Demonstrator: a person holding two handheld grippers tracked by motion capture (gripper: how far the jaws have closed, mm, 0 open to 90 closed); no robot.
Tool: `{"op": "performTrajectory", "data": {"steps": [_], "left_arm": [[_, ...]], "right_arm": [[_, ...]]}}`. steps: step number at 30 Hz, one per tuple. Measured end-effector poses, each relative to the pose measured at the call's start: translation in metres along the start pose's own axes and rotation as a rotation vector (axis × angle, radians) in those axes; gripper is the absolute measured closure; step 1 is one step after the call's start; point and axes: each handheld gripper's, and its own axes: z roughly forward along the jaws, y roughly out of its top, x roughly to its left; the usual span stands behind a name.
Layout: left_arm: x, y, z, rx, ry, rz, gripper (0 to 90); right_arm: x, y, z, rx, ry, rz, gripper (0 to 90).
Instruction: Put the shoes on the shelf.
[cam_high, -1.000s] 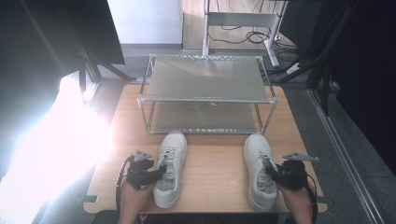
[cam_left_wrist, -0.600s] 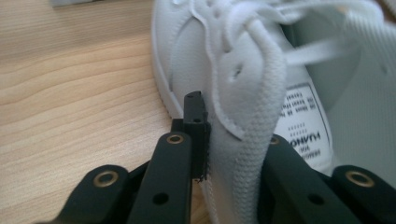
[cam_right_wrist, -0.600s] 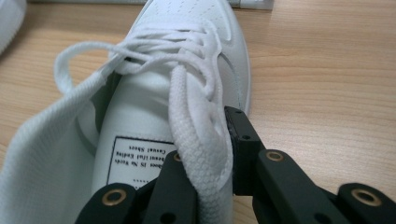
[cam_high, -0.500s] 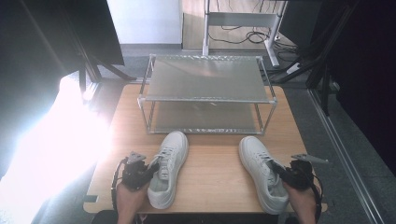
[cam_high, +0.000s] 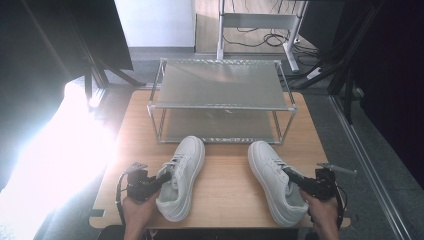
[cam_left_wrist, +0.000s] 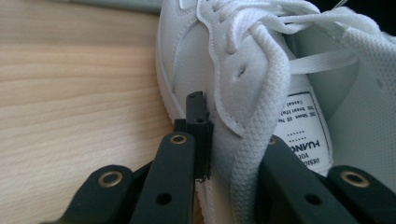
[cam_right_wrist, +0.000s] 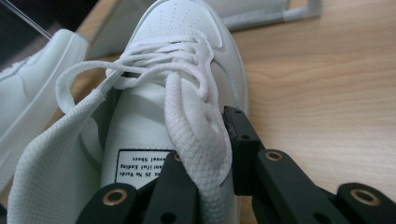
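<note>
Two white lace-up sneakers lie on the wooden table (cam_high: 230, 175), toes toward the rack. The left sneaker (cam_high: 181, 175) is pinched at its side collar by my left gripper (cam_high: 159, 183), jaws shut on the upper's wall (cam_left_wrist: 224, 135). The right sneaker (cam_high: 276, 180) is gripped the same way by my right gripper (cam_high: 295, 179); in the right gripper view its jaws clamp the collar edge (cam_right_wrist: 205, 140) beside the laces. A printed label shows inside each shoe. A hand holds each gripper at the table's near edge.
A two-tier metal shoe rack (cam_high: 222, 85) stands at the far half of the table, its lower shelf (cam_high: 220, 125) open toward me. Strong glare whitens the floor at left (cam_high: 55, 150). Dark stands and cables surround the table.
Both sneakers have slid toward the near edge with the grippers; the right sneaker has also turned, its heel swinging outward to the right.
</note>
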Motion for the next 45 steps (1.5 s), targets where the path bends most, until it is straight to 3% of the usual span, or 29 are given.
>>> {"op": "performTrajectory", "data": {"steps": [5, 9, 12, 18, 20, 29, 37, 45], "left_arm": [[-0.004, 0.004, -0.001, -0.036, -0.062, -0.021, 83.5], [-0.01, 0.006, -0.001, -0.057, -0.071, -0.01, 83.4], [-0.015, 0.008, 0.001, -0.081, -0.092, -0.009, 83.4], [-0.02, 0.013, 0.003, -0.137, -0.172, -0.057, 83.5], [-0.023, 0.014, 0.003, -0.151, -0.183, -0.056, 83.5], [-0.039, 0.022, -0.002, -0.226, -0.214, -0.05, 83.5], [-0.05, 0.029, -0.009, -0.267, -0.218, -0.045, 83.4], [-0.058, 0.037, -0.008, -0.293, -0.213, -0.076, 83.4]], "right_arm": [[0.006, 0.005, 0.006, -0.025, 0.053, 0.031, 83.5], [0.01, 0.007, 0.01, -0.036, 0.083, 0.048, 83.3], [0.013, 0.011, 0.015, -0.06, 0.135, 0.092, 83.2], [0.021, 0.016, 0.018, -0.093, 0.211, 0.133, 83.2], [0.024, 0.019, 0.019, -0.1, 0.238, 0.144, 83.1], [0.039, 0.027, 0.024, -0.136, 0.316, 0.195, 83.1], [0.051, 0.033, 0.021, -0.173, 0.373, 0.251, 83.0], [0.063, 0.041, 0.018, -0.219, 0.37, 0.257, 82.8]]}}
